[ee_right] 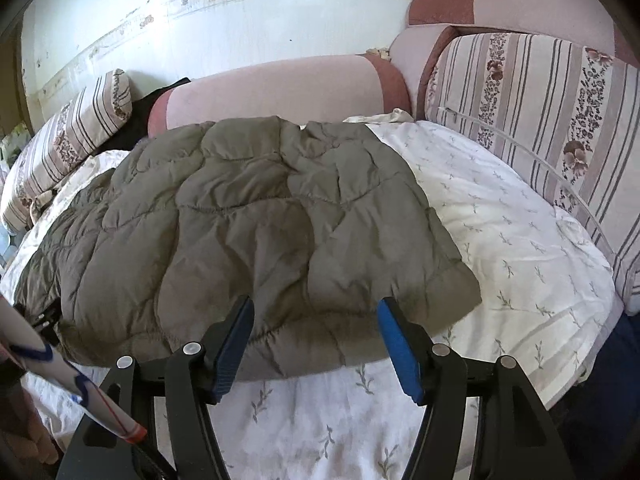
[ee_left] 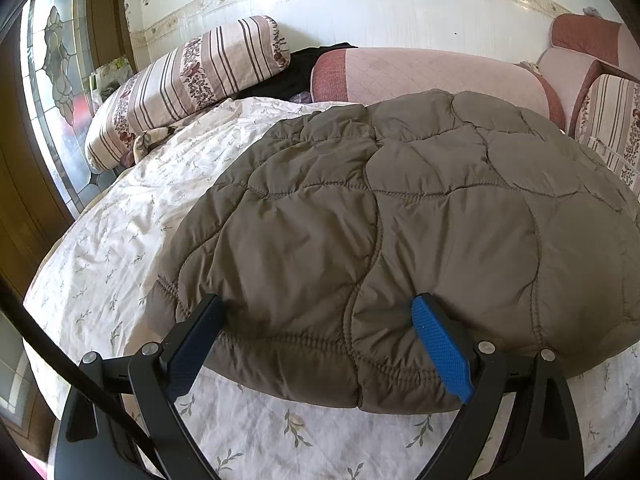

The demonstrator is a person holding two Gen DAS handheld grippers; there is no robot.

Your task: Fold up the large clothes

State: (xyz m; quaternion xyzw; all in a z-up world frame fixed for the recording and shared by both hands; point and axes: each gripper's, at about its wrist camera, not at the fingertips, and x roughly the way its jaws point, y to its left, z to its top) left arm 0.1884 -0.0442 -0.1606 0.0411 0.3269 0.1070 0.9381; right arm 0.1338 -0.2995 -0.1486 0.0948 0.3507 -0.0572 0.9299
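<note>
Quilted jacket [ee_left: 400, 216] lies flat, back up, mid-bed on floral sheet [ee_left: 120, 240], hem at the near edge. No fold visible; all folding left. My left gripper [ee_left: 316, 320] and right gripper [ee_right: 316, 316] gape wide over hem, holding nothing.

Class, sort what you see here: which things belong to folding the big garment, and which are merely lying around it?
Part of the job:
quilted olive jacket
left gripper
right gripper
floral sheet it lies on

Just lying about:
striped pillow
pink bolster
black cloth
striped cushion
</note>
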